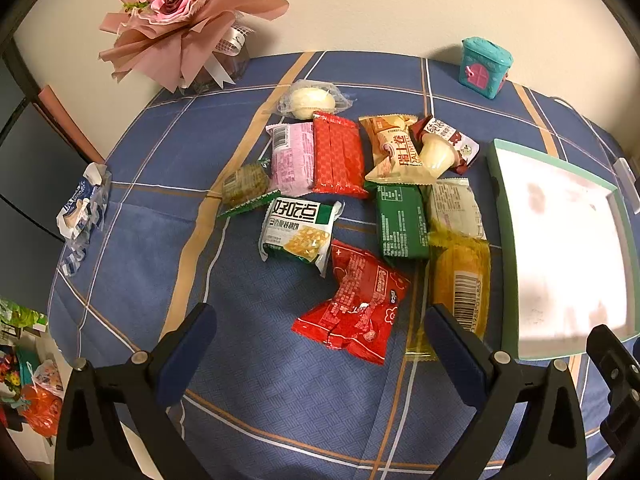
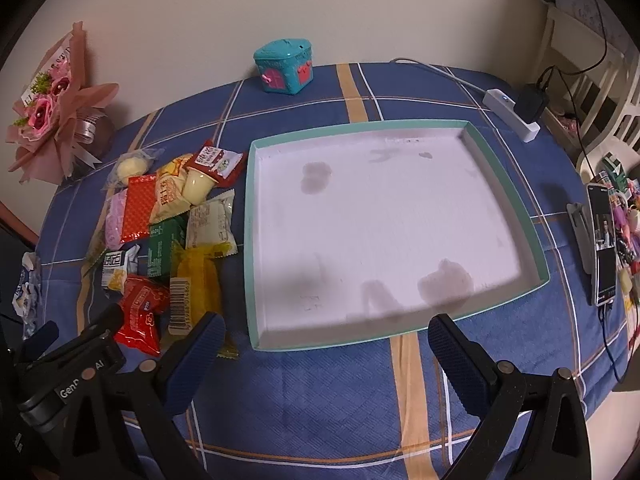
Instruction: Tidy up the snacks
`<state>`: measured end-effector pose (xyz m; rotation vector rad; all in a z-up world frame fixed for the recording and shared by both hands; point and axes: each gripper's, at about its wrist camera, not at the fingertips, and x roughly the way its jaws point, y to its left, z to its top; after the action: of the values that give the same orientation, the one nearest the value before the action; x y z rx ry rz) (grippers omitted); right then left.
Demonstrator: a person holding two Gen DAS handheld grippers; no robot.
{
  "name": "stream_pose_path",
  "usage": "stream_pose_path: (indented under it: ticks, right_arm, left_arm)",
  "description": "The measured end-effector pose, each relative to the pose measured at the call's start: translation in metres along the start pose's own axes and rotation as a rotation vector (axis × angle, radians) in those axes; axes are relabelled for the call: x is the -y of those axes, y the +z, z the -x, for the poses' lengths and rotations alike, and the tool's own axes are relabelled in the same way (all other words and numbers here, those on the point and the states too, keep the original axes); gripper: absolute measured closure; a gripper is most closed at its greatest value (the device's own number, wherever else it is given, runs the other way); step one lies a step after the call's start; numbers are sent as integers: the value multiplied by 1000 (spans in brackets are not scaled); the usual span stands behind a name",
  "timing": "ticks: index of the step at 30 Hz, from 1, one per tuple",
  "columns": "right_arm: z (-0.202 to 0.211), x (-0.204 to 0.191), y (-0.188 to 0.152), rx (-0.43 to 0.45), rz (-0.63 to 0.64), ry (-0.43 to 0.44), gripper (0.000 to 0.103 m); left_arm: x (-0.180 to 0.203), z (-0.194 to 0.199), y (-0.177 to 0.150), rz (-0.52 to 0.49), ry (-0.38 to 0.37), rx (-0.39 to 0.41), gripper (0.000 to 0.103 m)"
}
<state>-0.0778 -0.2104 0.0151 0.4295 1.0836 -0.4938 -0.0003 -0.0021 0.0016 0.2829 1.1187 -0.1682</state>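
Observation:
Several snack packets lie in a loose pile on the blue plaid tablecloth point(image 1: 280, 380), among them a red packet point(image 1: 354, 306) nearest me, a yellow packet point(image 1: 460, 276), a green packet point(image 1: 400, 222), a white-and-green biscuit packet point(image 1: 298, 232) and a clear-wrapped round bun point(image 1: 312, 100). Right of the pile sits a shallow mint-rimmed tray point(image 2: 250, 240) with a white floor and nothing in it. My left gripper point(image 1: 320, 340) hovers open just before the red packet. My right gripper point(image 2: 326, 346) hangs open over the tray's near edge. The left gripper point(image 2: 76, 328) shows at the right wrist view's lower left.
A pink flower bouquet point(image 1: 180, 12) and a teal house-shaped tin point(image 1: 486, 66) stand at the table's back by the wall. A torn blue-white wrapper point(image 1: 82, 208) lies at the left edge. A phone point(image 2: 604, 244) and a white power strip point(image 2: 514, 116) sit on the right.

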Motion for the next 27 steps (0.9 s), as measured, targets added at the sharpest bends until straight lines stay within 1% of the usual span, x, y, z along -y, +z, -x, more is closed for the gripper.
stream_pose_path:
  ticks: [12,27]
  right_arm:
    - [-3,0,-1,-21,-9,-3,0]
    - [-7,1,-2,-37,-16,-9,0]
  left_arm:
    - [1,-3,-1,-4,2,-15,0]
    - [1,-4,-2,-5,2,-14,0]
